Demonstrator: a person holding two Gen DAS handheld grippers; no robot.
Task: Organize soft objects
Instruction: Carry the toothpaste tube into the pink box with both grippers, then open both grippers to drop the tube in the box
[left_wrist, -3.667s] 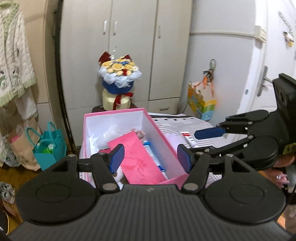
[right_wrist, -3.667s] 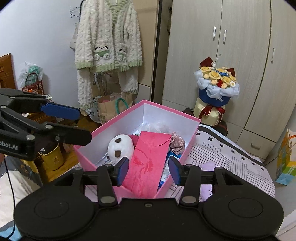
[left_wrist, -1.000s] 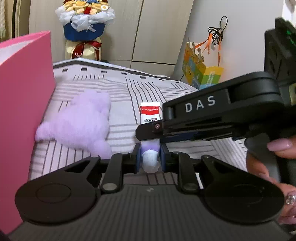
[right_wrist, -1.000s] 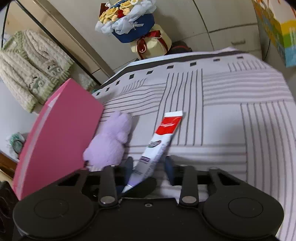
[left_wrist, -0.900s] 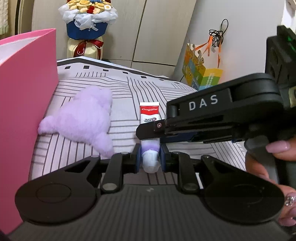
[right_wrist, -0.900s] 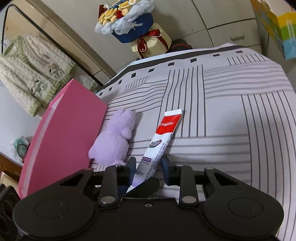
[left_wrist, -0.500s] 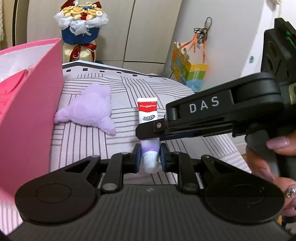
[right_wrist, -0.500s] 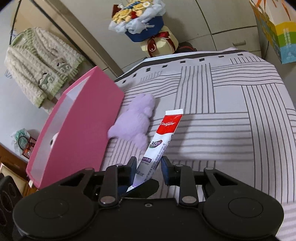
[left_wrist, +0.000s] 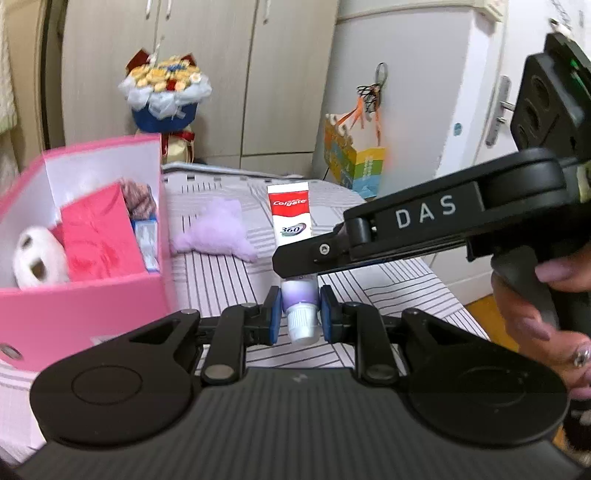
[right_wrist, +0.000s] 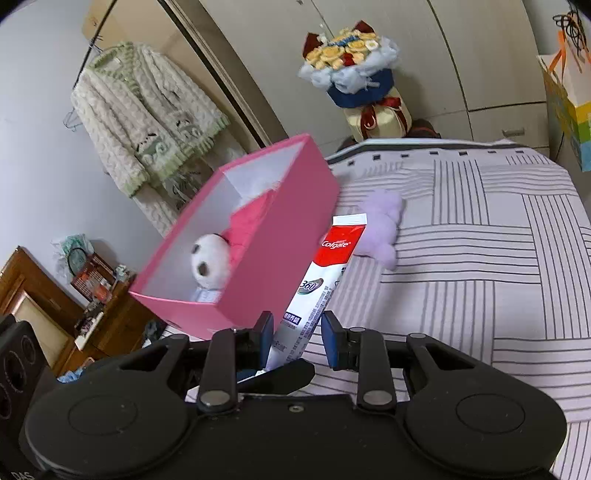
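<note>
The tube (left_wrist: 291, 218) looks like glossy plastic with a smooth white cap. Both grippers (left_wrist: 300, 315) (right_wrist: 297, 341) are matt black plastic with smooth blue pads (left_wrist: 273, 314) and dull metal pivot pins. The box (right_wrist: 273, 236) seems matt pink card, white inside. The purple toy (left_wrist: 214, 230) and the panda (right_wrist: 208, 264) are fluffy plush. The sheet (right_wrist: 480, 240) is striped matt cloth. The cardigan (right_wrist: 144, 122) is chunky knit, the cupboard (right_wrist: 33, 291) dark wood.

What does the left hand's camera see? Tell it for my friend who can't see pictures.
The left claw pinches the cap end of a toothpaste tube, and the right claw grips it further up. Behind sit a pink box of toys and a purple plush on the striped bed.
</note>
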